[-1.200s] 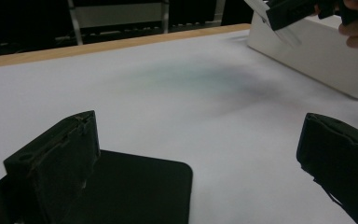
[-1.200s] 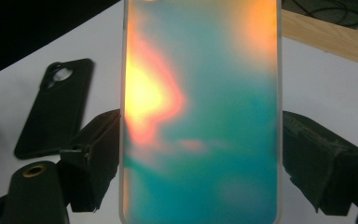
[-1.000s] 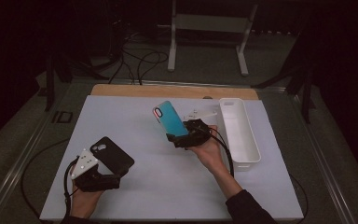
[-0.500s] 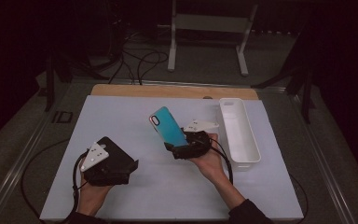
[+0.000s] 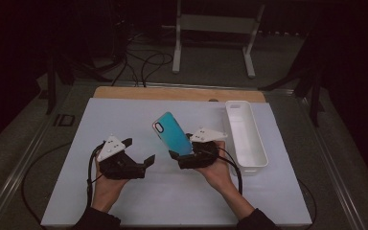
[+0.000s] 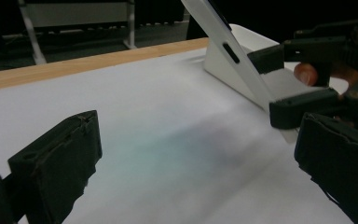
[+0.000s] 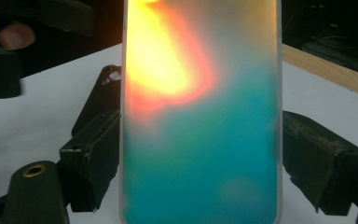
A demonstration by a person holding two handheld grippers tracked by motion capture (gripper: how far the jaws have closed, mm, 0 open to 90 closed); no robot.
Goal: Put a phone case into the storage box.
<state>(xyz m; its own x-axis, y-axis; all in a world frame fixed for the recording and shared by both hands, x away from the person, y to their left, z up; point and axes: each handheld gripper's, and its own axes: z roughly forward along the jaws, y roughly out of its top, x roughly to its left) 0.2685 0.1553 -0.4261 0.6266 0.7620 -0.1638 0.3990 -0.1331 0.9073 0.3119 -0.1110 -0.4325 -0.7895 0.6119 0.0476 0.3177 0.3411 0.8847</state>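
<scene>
Jaws on the left gripper are spread wide with just bare white table between them, nothing held. Right gripper pinches the teal phone case by its long edges, tilted up above mid-table, with the white tray further back on the right.

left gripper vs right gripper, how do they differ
The right gripper clamps a teal case, tilted upward; the left gripper has its jaws open and empty. The right gripper sits beside the white tray; the left gripper is farther from it. Both are black and hand-held.
</scene>
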